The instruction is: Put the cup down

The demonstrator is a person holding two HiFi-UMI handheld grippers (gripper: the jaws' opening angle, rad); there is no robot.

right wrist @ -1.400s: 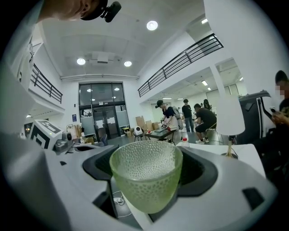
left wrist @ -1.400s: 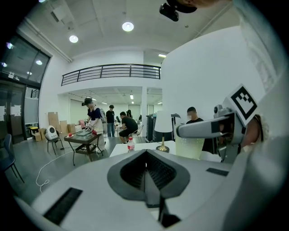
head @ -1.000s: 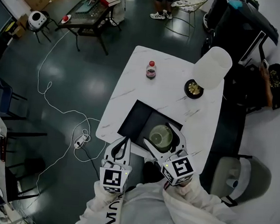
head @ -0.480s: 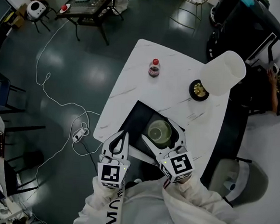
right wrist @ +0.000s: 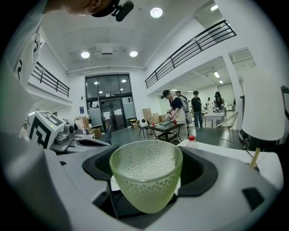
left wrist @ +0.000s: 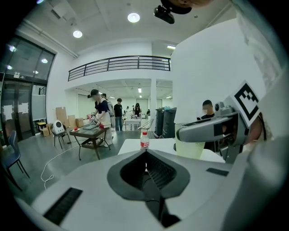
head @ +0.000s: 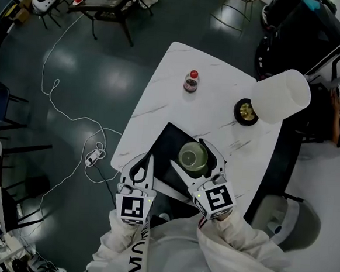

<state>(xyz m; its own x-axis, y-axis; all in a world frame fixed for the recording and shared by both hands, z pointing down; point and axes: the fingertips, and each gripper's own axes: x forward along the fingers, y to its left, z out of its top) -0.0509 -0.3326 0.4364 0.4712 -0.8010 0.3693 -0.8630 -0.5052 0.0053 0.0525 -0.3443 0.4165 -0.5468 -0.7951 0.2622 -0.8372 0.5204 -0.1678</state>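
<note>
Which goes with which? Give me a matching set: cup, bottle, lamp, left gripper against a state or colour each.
Things:
1. cup
2. bottle
3. lamp
4. left gripper

States:
a. red cap
b. white shade
c. clamped in the right gripper
d. shut, nothing held

Pairs: 1-c, 2-a, 3-b, 4-d
</note>
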